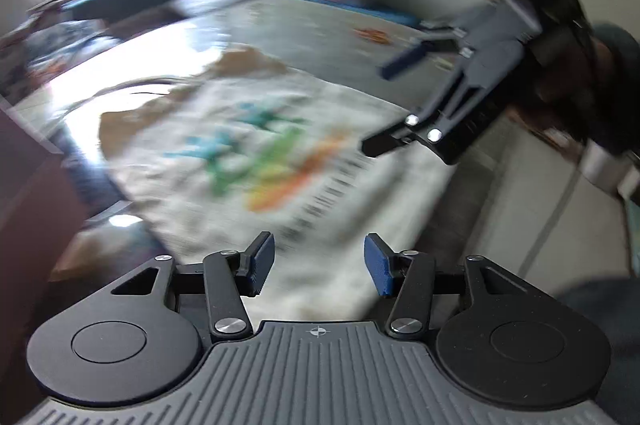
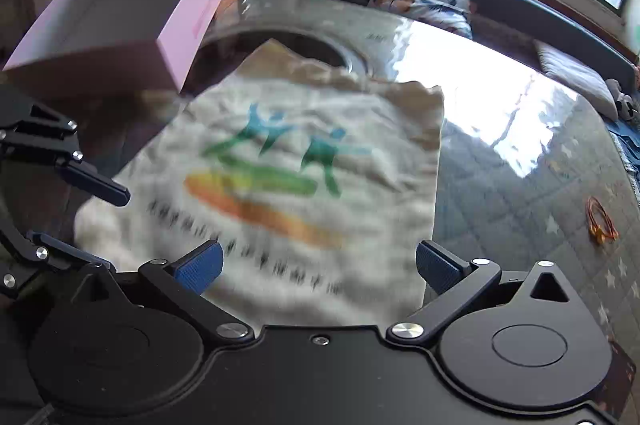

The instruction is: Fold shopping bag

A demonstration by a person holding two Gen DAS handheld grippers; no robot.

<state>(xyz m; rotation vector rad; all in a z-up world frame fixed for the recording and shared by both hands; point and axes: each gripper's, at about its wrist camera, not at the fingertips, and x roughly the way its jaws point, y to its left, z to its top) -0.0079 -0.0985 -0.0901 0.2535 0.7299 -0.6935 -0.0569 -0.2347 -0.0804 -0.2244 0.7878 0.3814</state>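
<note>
Shopping bag (image 2: 280, 181) flat on glossy surface (image 2: 500, 129), centre of frame, brown top hem toward upper edge, bottom edge nearest both grippers, long axis running away from them. Left gripper (image 1: 319, 265) fingers partly open, nothing between, hovering over bag's near edge. Right gripper (image 2: 319, 267) fingers wide apart, empty, straddling lower right corner. Pink box (image 2: 120, 9) upper left, contents not visible

The shopping bag (image 2: 288, 185) lies flat on the table (image 2: 500, 145), box (image 2: 120, 13) beside it.
</note>
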